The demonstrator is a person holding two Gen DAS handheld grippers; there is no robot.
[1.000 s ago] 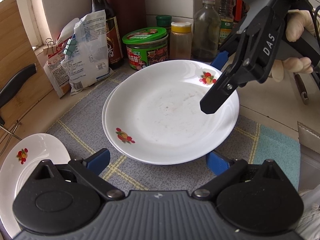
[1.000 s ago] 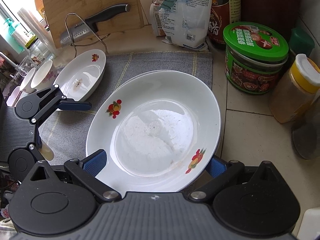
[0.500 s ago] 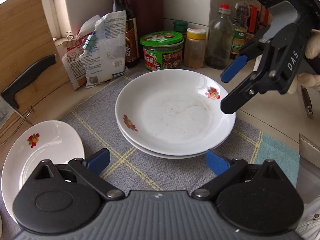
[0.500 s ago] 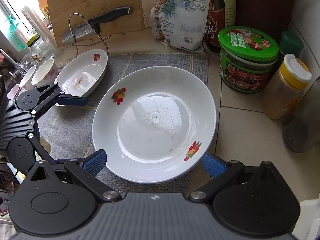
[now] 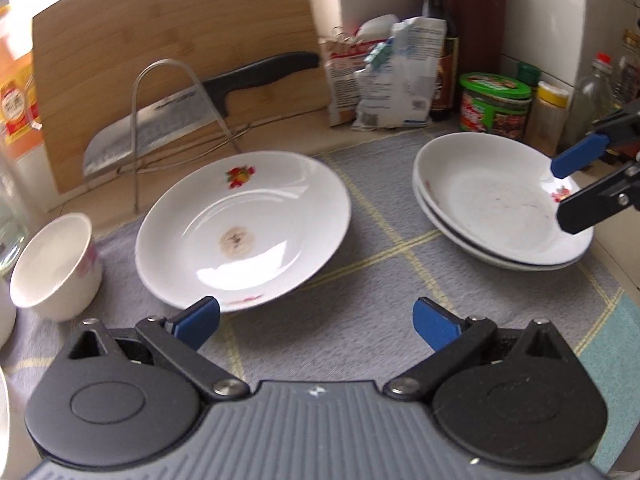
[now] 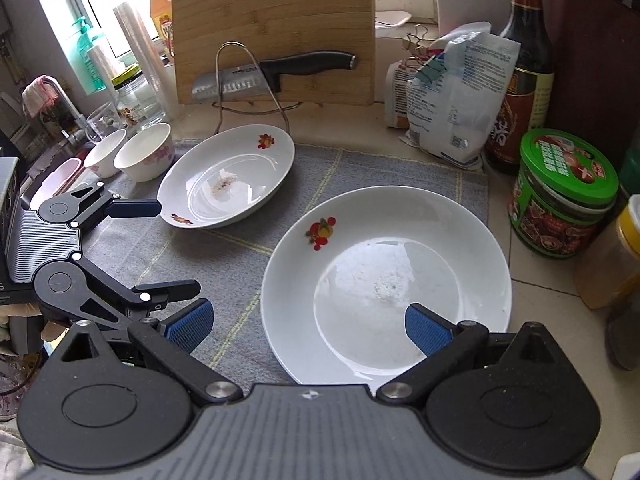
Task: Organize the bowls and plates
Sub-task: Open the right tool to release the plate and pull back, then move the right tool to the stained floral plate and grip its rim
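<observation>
Two-plate stack [image 5: 496, 208] now sits released on the grey mat [image 5: 380, 280] near the jars; a second ago the right gripper [image 6: 308, 328] was at its rim, so that stacking step looks done. Left gripper [image 5: 316, 316] has swung from the stack to the lone stained plate [image 5: 244, 224], jaws wide open, empty, left pad just at its near rim. Right gripper also open, empty, hovering over the stack. Small bowl [image 5: 56, 264] waits left.
</observation>
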